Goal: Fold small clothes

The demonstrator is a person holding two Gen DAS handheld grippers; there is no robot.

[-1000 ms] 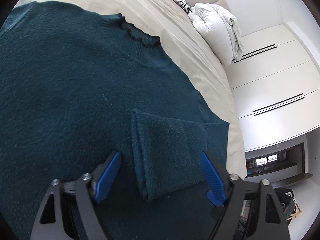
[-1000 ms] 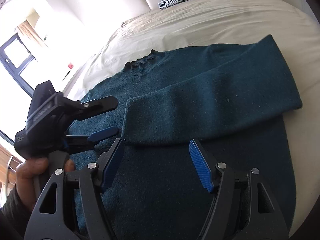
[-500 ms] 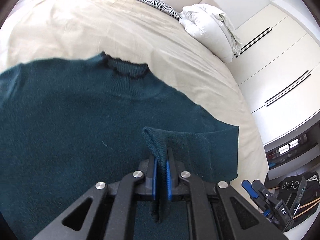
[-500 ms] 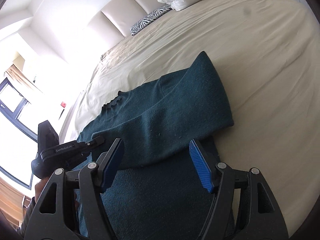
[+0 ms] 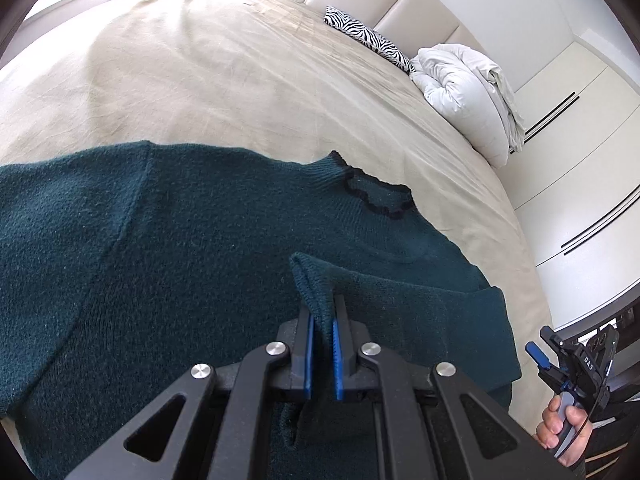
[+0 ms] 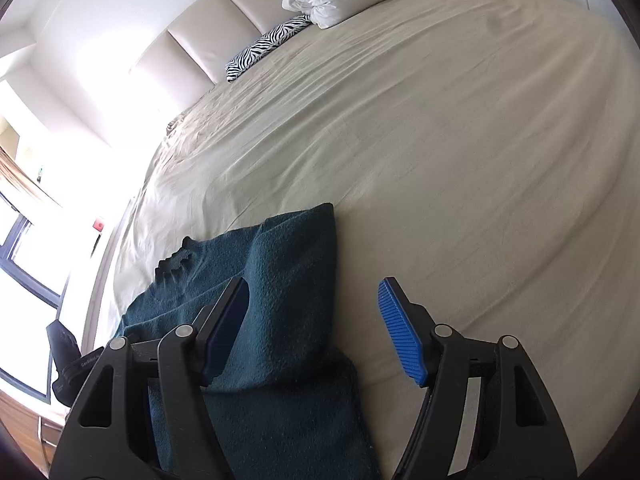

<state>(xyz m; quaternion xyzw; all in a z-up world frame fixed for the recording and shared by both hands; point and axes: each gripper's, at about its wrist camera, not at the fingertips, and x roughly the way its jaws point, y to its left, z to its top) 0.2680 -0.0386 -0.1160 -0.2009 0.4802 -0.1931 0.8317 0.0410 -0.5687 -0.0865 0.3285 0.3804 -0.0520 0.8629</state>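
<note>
A dark teal knitted sweater (image 5: 192, 248) lies flat on the beige bed, its black-trimmed neck (image 5: 380, 196) pointing toward the headboard. One sleeve (image 5: 420, 304) is folded across the body. My left gripper (image 5: 321, 344) is shut on that sleeve's cuff end and lifts it a little. In the right wrist view the sweater (image 6: 288, 288) lies at lower left. My right gripper (image 6: 316, 328) is open and empty, above the sweater's right edge and the bare sheet. It also shows in the left wrist view (image 5: 560, 360), held by a hand.
The beige bed sheet (image 6: 460, 140) spreads wide around the sweater. A zebra-print cushion (image 5: 368, 38) and a white duvet bundle (image 5: 468, 92) lie near the padded headboard. White wardrobe doors (image 5: 580, 160) stand to the right of the bed, a window (image 6: 24, 248) to the left.
My left gripper went from open around the folded sleeve's cuff to shut on it and lifted it slightly. My right gripper, still open, moved right, away from the sleeve toward the sweater's edge.
</note>
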